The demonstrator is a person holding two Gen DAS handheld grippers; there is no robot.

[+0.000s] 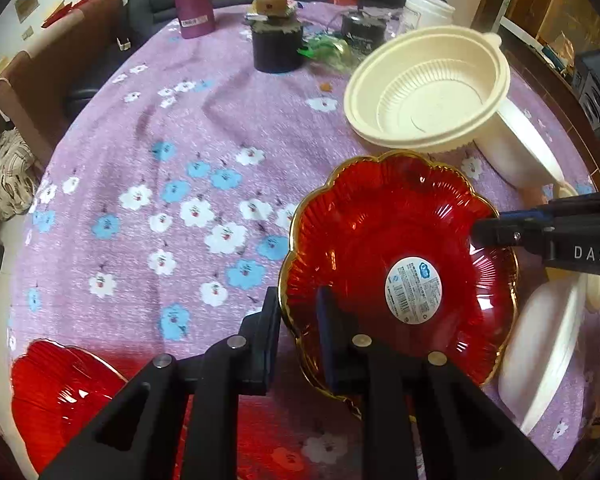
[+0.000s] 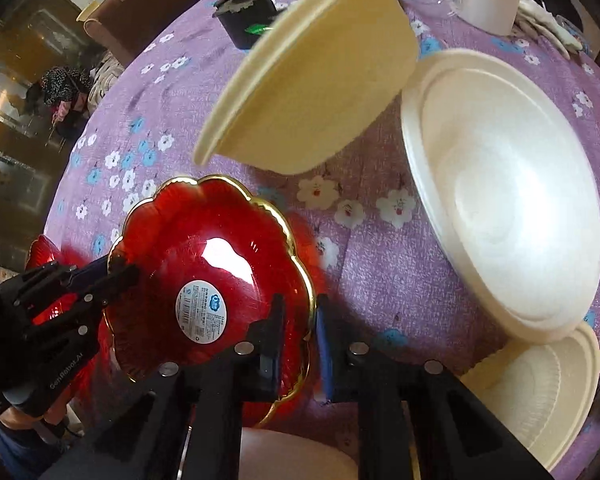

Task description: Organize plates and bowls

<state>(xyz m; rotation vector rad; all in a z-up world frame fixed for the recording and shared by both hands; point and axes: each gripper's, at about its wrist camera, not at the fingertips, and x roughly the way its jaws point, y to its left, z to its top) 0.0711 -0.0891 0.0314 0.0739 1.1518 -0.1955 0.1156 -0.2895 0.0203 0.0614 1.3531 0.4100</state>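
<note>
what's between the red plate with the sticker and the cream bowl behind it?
Only bare tablecloth: in the left wrist view a narrow purple strip separates the red plate from the cream bowl.

Second red plate (image 1: 60, 392) cut off at btm-left edge, part hidden behind left tool (image 1: 296, 332)

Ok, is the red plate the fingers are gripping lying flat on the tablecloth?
No: the red plate is tilted, its far rim raised clear above the tablecloth.
</note>
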